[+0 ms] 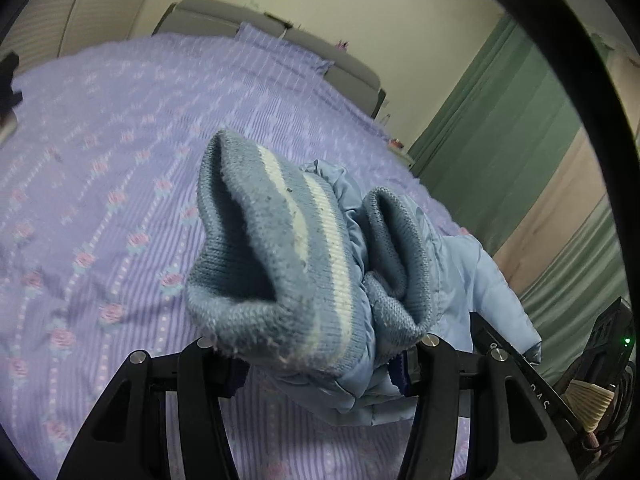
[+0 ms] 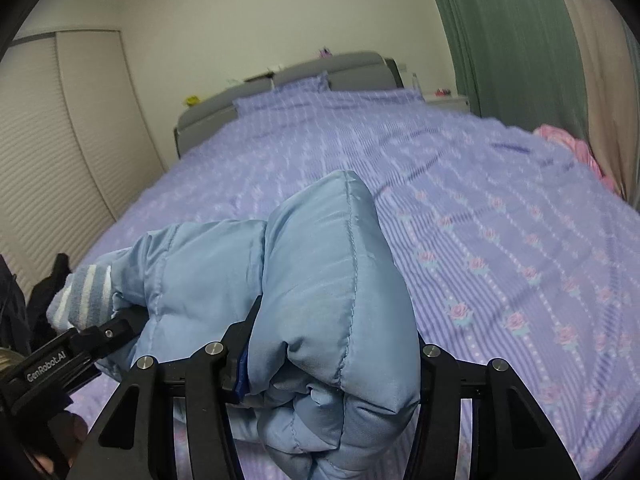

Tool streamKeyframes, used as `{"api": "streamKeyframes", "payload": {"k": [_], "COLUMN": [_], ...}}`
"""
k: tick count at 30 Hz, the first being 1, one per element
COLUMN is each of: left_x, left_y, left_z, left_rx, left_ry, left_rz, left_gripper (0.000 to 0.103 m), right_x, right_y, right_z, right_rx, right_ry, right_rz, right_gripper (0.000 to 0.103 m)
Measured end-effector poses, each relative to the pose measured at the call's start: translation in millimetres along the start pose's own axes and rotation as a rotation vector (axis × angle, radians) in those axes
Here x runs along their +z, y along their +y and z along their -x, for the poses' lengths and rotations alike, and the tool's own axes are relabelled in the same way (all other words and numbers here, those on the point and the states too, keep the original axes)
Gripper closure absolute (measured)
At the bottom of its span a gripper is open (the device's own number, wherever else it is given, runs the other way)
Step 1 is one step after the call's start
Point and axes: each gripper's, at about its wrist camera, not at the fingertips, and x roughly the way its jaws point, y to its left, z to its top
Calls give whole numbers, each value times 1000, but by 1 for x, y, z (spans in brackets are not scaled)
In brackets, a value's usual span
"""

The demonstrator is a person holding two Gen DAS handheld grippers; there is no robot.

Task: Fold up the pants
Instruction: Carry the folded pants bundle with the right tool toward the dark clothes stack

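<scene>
- Light-blue padded pants [image 1: 400,320] fill the space between your left gripper [image 1: 316,350] jaws, which are clenched on the fabric just below the two knitted ankle cuffs [image 1: 272,248].
- Those cuffs are ribbed blue knit with a white stripe, standing open-mouthed above your left jaws, one beside the other.
- Your right gripper [image 2: 320,344] is clamped on the other end of the pants [image 2: 320,280], a thick quilted bundle bulging up between its jaws.
- From your right wrist view, the pants stretch off to the left, where the striped cuffs [image 2: 84,296] sit at your left gripper [image 2: 80,344], so the garment is held up between your two tools above the bed [image 2: 480,220].
- Beneath and beyond, the bed wears a lilac striped cover printed with small pink roses.
- On the bed's far right edge lies a pink cloth [image 2: 568,148].
- At the head end you see a matching pillow [image 2: 300,84] against a grey headboard [image 2: 332,66].
- Green curtains [image 1: 500,128] hang to the right, and a pale slatted wardrobe door [image 2: 48,152] stands to the left.
</scene>
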Motion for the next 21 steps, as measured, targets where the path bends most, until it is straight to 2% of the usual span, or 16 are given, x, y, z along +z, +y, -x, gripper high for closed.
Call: {"api": "streamKeyframes", "payload": {"k": [11, 21], "left_x": [6, 9], "left_y": [-22, -12], "left_z": [82, 139], "left_rx": [20, 58], "left_ry": [-129, -194], "left_rz": [-91, -130], "left_gripper": [49, 49], "right_x": [9, 7], "right_y": [33, 77], "right_z": [72, 98], "right_rx": [74, 131], "right_ry": [-140, -196], "right_rz": [38, 91], "right_gripper": [51, 51]}}
